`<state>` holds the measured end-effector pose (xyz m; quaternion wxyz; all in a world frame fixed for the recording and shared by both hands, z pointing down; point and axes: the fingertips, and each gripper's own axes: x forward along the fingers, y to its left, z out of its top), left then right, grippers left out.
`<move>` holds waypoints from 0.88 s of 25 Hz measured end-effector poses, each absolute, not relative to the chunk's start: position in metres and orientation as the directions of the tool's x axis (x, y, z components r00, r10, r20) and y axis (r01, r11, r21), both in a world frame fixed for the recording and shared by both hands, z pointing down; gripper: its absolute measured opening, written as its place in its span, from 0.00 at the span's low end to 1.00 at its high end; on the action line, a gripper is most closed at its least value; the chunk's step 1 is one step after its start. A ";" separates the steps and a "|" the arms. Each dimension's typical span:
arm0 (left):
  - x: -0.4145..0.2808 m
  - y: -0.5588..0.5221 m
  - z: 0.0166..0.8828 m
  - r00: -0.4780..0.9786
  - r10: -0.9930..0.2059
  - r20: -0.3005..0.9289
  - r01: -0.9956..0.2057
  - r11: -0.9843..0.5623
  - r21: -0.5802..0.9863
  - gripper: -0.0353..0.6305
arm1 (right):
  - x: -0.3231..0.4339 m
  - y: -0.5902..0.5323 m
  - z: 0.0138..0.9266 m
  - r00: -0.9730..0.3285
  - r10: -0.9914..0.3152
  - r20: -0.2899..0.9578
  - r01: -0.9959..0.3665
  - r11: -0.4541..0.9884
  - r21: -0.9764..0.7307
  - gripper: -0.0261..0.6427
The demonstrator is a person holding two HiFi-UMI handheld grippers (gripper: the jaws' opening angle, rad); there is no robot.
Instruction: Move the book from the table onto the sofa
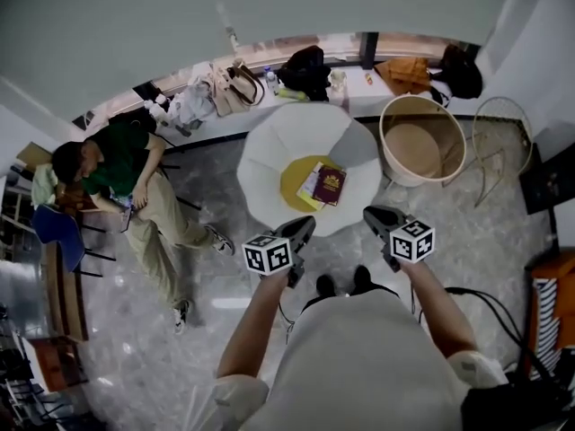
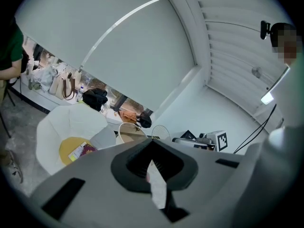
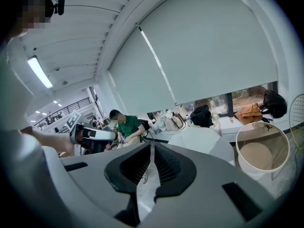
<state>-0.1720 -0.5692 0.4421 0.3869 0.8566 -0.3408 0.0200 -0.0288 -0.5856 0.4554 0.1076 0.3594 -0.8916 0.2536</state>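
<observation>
Left claw [image 1: 307, 224] and right claw [image 1: 374, 215]: both clenched, empty, short of the white petal seat [image 1: 268, 162]. Maroon book [image 1: 330, 185] lies on its yellow cushion [image 1: 294, 183]; if that seat is the sofa, placement holds.

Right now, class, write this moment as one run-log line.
left gripper: shut, empty | right gripper: shut, empty | maroon book: lying on yellow centre of white petal-shaped seat, untouched
</observation>
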 end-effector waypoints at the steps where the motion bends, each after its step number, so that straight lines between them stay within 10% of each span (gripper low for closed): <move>1: -0.170 -0.566 0.440 0.766 -0.571 0.295 -0.599 -0.470 0.648 0.06 | -0.027 -0.582 0.455 -0.722 -0.582 0.374 -0.692 0.616 -0.376 0.11; 22: -0.127 -0.556 0.433 0.757 -0.582 0.295 -0.608 -0.464 0.644 0.06 | 0.025 -0.575 0.432 -0.743 -0.574 0.344 -0.669 0.620 -0.410 0.10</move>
